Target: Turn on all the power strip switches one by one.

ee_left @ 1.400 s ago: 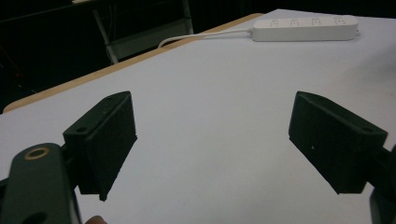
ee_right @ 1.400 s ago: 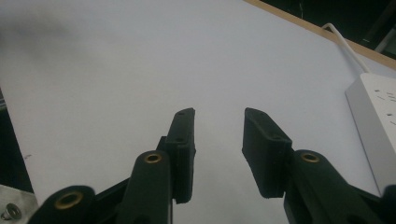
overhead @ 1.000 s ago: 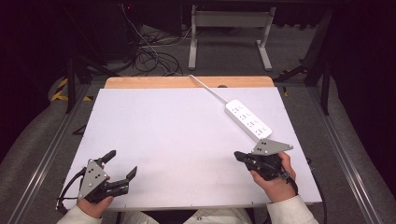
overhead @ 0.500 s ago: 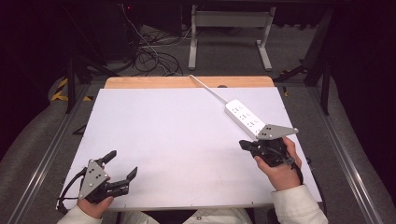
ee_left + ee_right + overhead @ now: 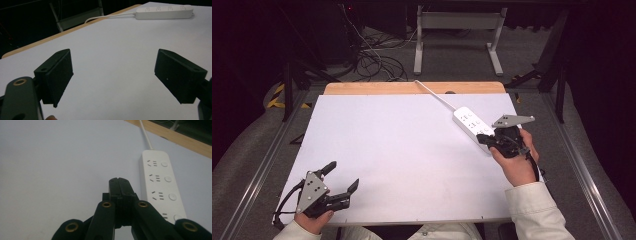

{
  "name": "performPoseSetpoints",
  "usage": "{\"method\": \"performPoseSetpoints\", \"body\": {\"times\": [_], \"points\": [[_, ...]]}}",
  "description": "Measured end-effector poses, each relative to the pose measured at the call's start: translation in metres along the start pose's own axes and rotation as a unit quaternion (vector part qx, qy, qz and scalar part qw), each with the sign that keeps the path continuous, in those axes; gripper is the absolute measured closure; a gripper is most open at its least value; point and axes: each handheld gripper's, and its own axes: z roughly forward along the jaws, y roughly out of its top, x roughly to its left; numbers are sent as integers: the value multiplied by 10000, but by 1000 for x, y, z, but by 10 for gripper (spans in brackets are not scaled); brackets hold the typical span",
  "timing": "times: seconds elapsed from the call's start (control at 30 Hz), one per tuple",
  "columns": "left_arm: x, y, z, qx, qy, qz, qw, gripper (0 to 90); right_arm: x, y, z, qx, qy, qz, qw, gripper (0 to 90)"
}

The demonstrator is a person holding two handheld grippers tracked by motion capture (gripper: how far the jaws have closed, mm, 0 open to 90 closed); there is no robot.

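Item: power strip (image 5: 473, 128), white, four sockets each with a round button, lying flat on the white tabletop (image 5: 402, 150) near its far right corner; its white cord (image 5: 434, 95) runs off over the wooden far edge

Item: right hand-held gripper (image 5: 484, 138), jaws pressed together with nothing between them, tips poised at the near end of the power strip; in the right gripper view the closed tips (image 5: 120, 185) point along the strip's left flank, just beside it, and we cannot quite tell whether they touch it

Item: left hand-held gripper (image 5: 343, 177), jaws spread wide apart and empty, resting at the near left corner of the tabletop, well apart from the power strip; its pads (image 5: 56, 75) frame bare white surface, with the strip far off (image 5: 163, 12)

Step in hand, as we judge it: the approach to the power strip, the right tool leading with closed tips, perhaps to press a button or nudge the strip

Next move calls for: settling the closed tips squarely onto the chosen button or edge, pressing straight so the light strip does not skid, cord left slack
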Motion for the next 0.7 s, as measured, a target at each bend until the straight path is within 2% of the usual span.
{"method": "performPoseSetpoints", "body": {"times": [0.03, 0.1, 0.17, 0.23, 0.33, 0.37, 0.43, 0.47, 0.6, 0.7], "points": [[0, 0, 1, -3, 14, 25, 10000, 154, -11, 3, 6, 91, -136, 166, 9997, 900], [0, 0, 1, 0, 25, 64, 10000, 154, -15, 3, 8, 140, -182, 214, 9995, 900], [-1, 0, 0, -1, 4, 19, 10000, 154, -26, 5, 14, 264, -232, 357, 9987, 900], [1, 0, 0, -5, 28, 74, 10000, 154, -34, 5, 19, 353, -276, 477, 9979, 900], [0, 0, 0, 22, 23, 47, 10000, 154, -46, 4, 29, 522, -484, 629, 9955, 900], [0, 0, 0, 18, 27, 51, 10000, 154, -46, 4, 29, 522, -484, 629, 9955, 900], [1, 0, 0, -3, 39, 74, 10000, 153, -57, 3, 38, 714, -610, 732, 9929, 900], [0, 0, 0, -6, 37, 76, 10000, 153, -57, 3, 38, 714, -610, 732, 9929, 900], [0, 0, 0, 28, 11, 48, 10000, 154, -73, -1, 49, 950, -761, 847, 9889, 900], [0, 0, 1, 38, -5, 23, 10000, 153, -77, -1, 52, 1006, -800, 847, 9881, 900]]}}
